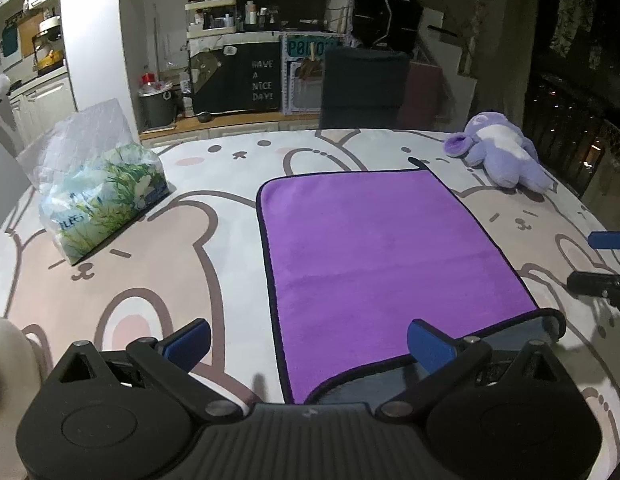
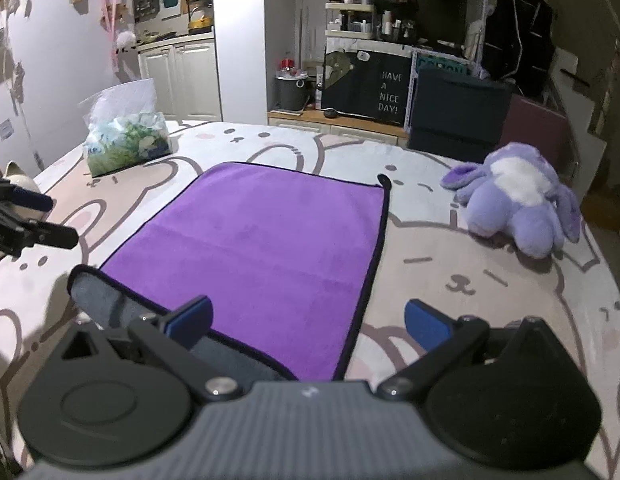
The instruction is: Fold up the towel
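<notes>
A purple towel [image 1: 381,248] with a dark edge lies flat on the bunny-print table cover, also in the right wrist view [image 2: 266,256]. One near corner is turned over and shows its grey underside [image 1: 521,332] [image 2: 98,296]. My left gripper [image 1: 310,340] is open and empty above the towel's near left edge. My right gripper [image 2: 310,320] is open and empty above the towel's near right edge. Each gripper shows at the edge of the other's view: the right one [image 1: 605,264] and the left one [image 2: 30,220].
A plastic bag of tissue packs [image 1: 98,200] [image 2: 126,136] stands at the far left. A purple plush toy [image 1: 497,152] [image 2: 517,200] lies at the far right. A dark chair [image 1: 361,88] stands behind the table. The table cover [image 1: 150,280] extends around the towel.
</notes>
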Demonstrator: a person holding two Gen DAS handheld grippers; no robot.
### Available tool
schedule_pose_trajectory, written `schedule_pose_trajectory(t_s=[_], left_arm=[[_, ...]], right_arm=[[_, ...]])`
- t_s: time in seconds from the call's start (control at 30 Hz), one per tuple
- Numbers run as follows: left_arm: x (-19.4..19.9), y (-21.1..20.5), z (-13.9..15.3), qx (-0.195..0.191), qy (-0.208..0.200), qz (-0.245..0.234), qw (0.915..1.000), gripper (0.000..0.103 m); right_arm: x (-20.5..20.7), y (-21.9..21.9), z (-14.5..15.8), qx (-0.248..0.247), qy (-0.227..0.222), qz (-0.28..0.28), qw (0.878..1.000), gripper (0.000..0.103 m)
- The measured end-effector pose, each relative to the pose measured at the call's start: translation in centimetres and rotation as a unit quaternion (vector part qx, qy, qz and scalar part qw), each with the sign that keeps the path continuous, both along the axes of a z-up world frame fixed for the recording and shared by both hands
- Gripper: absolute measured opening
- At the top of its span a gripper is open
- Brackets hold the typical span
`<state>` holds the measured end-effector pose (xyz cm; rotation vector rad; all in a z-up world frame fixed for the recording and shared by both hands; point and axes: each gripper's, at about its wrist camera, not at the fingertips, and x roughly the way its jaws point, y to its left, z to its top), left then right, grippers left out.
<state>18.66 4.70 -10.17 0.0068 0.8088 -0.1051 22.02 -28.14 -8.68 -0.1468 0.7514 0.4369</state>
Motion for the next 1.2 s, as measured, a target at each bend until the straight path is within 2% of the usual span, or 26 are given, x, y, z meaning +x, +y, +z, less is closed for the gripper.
schedule_pose_trajectory(t_s=[0.17, 0.27, 0.33, 0.4, 0.5, 0.6, 0.67, 0.77, 0.8, 0.87, 0.97, 1.2], left_arm=[[0.5, 1.2, -1.3, -0.041, 0.012, -0.042, 0.9982, 0.101], [0.7, 1.8, -2.0, -0.070, 0.024, -0.057, 0.9956, 0.101], [0.8, 2.0, -2.4, -0.076, 0.030, -0.063, 0.9946, 0.101], [0.9, 2.3, -2.8, -0.083, 0.035, -0.071, 0.9934, 0.096], [1.0, 3.2, -3.5, -0.118, 0.048, -0.083, 0.9884, 0.087], [1.2, 3.8, -4.1, -0.132, 0.061, -0.092, 0.9850, 0.074], [1.2, 4.2, -4.5, -0.139, 0.071, -0.097, 0.9829, 0.065], [1.3, 4.5, -5.1, -0.146, 0.087, -0.104, 0.9800, 0.056], [1.3, 4.6, -5.3, -0.148, 0.093, -0.107, 0.9787, 0.055], [1.3, 5.0, -5.7, -0.162, 0.107, -0.111, 0.9747, 0.052], [1.4, 5.2, -6.2, -0.169, 0.118, -0.115, 0.9716, 0.047], [1.5, 5.1, -6.4, -0.169, 0.123, -0.112, 0.9714, 0.029]], right_arm=[[0.6, -0.7, -1.5, 0.018, -0.002, -0.009, 1.000, 0.103], [1.3, -1.4, -2.6, 0.032, 0.012, -0.011, 0.999, 0.103], [1.6, -2.0, -3.2, 0.048, 0.024, 0.007, 0.999, 0.103], [2.1, -2.7, -3.7, 0.070, 0.039, 0.018, 0.997, 0.103], [3.1, -3.6, -4.4, 0.102, 0.071, 0.020, 0.992, 0.103], [3.9, -4.7, -5.2, 0.135, 0.107, 0.017, 0.985, 0.102], [4.1, -5.1, -5.4, 0.138, 0.112, 0.020, 0.984, 0.095], [3.9, -5.4, -5.6, 0.136, 0.114, 0.034, 0.984, 0.085], [3.8, -5.5, -5.6, 0.140, 0.122, 0.040, 0.982, 0.083], [3.6, -5.4, -5.9, 0.139, 0.136, 0.052, 0.980, 0.070], [3.6, -5.2, -6.3, 0.135, 0.152, 0.072, 0.976, 0.058], [3.0, -4.3, -7.2, 0.101, 0.182, 0.103, 0.973, 0.035]])
